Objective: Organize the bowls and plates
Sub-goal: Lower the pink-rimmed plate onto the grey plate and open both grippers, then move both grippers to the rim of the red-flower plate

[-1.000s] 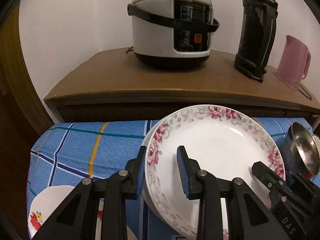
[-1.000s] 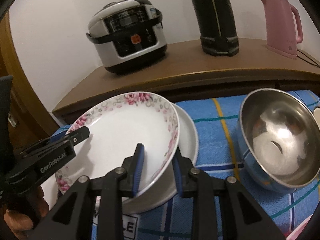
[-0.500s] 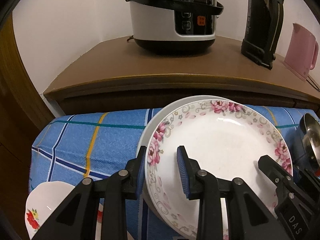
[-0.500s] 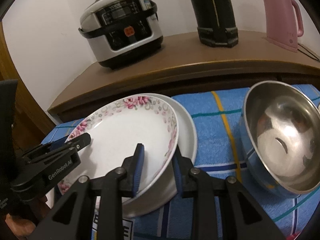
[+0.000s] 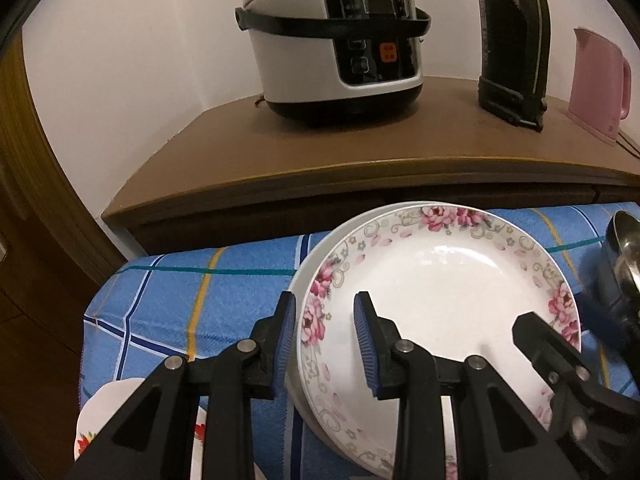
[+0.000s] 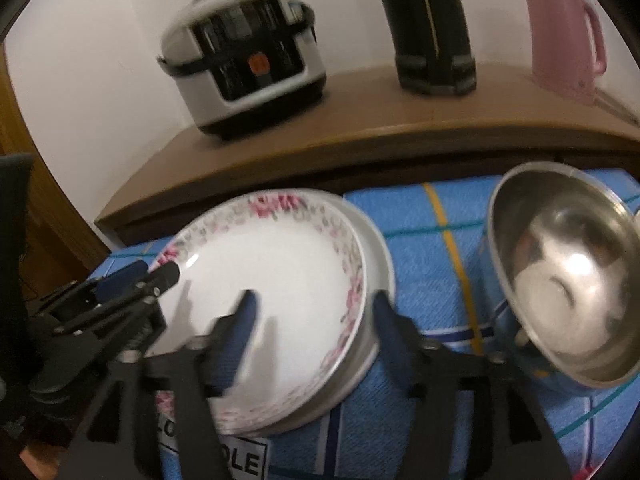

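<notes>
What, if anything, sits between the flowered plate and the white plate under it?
Nothing visible. The flowered plate lies straight on the white plate. The right gripper has just been opening its jaws, astride both rims; the left gripper clamps the flowered rim.

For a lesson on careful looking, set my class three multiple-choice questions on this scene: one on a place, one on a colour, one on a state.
1. Where does the floral plate rest?
A. on the plain white plate
B. inside the steel bowl
C. on the wooden shelf

2. What colour is the kettle?
A. green
B. pink
C. yellow

3. How is the lid of the rice cooker?
A. raised
B. taken off
C. shut

Answers:
1 A: the plain rim shows round the floral one, just beneath it.
2 B: its body and handle are pale pink.
3 C: the lid sits flush on the body, with no gap.
</notes>
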### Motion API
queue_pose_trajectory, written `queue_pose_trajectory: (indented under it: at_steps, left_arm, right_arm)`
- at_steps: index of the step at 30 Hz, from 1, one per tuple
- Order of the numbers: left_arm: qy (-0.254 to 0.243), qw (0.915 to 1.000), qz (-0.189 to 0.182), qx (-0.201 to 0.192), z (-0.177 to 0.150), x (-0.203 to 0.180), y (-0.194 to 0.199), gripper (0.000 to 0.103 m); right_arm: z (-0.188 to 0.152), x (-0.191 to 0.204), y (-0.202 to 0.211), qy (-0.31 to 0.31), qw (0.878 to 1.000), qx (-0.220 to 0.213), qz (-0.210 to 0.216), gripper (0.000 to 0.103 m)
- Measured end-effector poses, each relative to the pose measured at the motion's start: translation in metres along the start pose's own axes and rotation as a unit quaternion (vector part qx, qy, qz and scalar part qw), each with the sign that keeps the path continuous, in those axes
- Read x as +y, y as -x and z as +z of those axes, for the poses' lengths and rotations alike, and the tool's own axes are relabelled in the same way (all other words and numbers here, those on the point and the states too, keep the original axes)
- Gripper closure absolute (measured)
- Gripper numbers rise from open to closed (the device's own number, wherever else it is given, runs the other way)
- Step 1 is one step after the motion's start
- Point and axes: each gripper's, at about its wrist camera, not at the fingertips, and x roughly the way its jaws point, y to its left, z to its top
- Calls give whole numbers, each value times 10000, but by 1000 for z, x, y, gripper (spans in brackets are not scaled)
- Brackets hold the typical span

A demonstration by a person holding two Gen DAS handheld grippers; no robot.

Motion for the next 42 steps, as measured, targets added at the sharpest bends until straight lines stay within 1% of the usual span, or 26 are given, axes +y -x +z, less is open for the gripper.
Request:
queue_pose_trajectory:
  at_steps: [1, 3, 5, 6, 10, 13, 16, 20, 23, 26, 28, 32, 36, 40, 42]
  left_arm:
    - [31, 10000, -21, -24, 0, 2, 1, 70]
    - [165, 9998, -62, -105, 1, 8, 4, 70]
    - [299, 9993, -121, -187, -1, 14, 7, 70]
    - [338, 9991, -138, -213, -1, 15, 7, 70]
    - [383, 9986, -112, -340, -3, 15, 13, 66]
    - [419, 9972, -56, -614, -7, 15, 23, 64]
    - [426, 9952, -42, -884, -9, 14, 33, 64]
    - [487, 9923, -41, -1137, -10, 15, 43, 64]
    - [506, 9887, 89, -1409, -13, 16, 52, 64]
    - [422, 9855, 270, -1624, -17, 14, 59, 64]
    - [459, 9859, 295, -1581, -19, 16, 61, 63]
    - [757, 9879, 24, -1354, -26, 25, 68, 63]
    - [701, 9896, 246, -1229, -38, 23, 80, 63]
    - [689, 9911, 197, -1120, -51, 25, 91, 63]
    - [705, 9919, 232, -1030, -57, 27, 94, 63]
  right_arm:
    - [0, 4, 5, 111, 9998, -150, -40, 31]
    - [-1, 8, 12, 275, 9989, -328, -193, 28]
    - [-2, 8, 19, 281, 9980, -506, -253, 18]
    - [-2, 6, 24, 242, 9973, -644, -256, 17]
    - [-3, -1, 38, 112, 9946, -1005, -235, 15]
    - [-2, -6, 45, 5, 9930, -1163, -196, 10]
    - [-2, -7, 47, 7, 9925, -1203, -208, 10]
    - [-3, -4, 50, 61, 9912, -1295, -281, 9]
    - [-4, 1, 53, 177, 9892, -1418, -331, 9]
    - [-6, 8, 55, 353, 9870, -1520, -394, 9]
    - [-8, 14, 57, 518, 9841, -1638, -450, 10]
    - [-10, 20, 61, 653, 9802, -1800, -500, 10]
    - [-13, 26, 65, 796, 9769, -1914, -511, 9]
    - [-16, 30, 68, 914, 9734, -2031, -527, 9]
    - [-16, 32, 70, 943, 9728, -2044, -550, 9]
